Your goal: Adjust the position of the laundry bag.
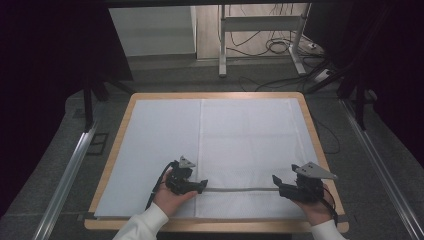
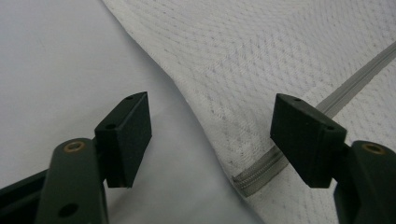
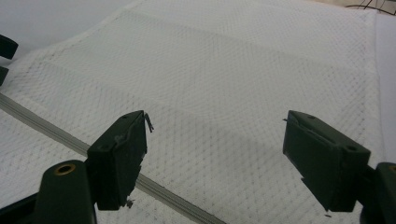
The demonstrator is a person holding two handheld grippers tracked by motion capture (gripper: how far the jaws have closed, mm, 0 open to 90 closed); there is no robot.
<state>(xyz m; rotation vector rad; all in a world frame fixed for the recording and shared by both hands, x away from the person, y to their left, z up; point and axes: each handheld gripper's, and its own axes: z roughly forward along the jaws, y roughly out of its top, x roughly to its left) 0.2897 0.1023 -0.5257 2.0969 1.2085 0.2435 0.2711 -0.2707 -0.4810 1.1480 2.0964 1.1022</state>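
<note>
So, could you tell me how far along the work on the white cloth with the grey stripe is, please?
Done: the white cloth lies flat on the table. In hand: both hand-held grippers, left and right, sit open at the ends of its grey stripe. Left: gripping it; nothing is lifted or folded yet.

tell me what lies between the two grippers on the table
In the high view, a grey band on the white textured cloth runs straight from the left gripper to the right gripper. Nothing else lies on that stretch.
</note>
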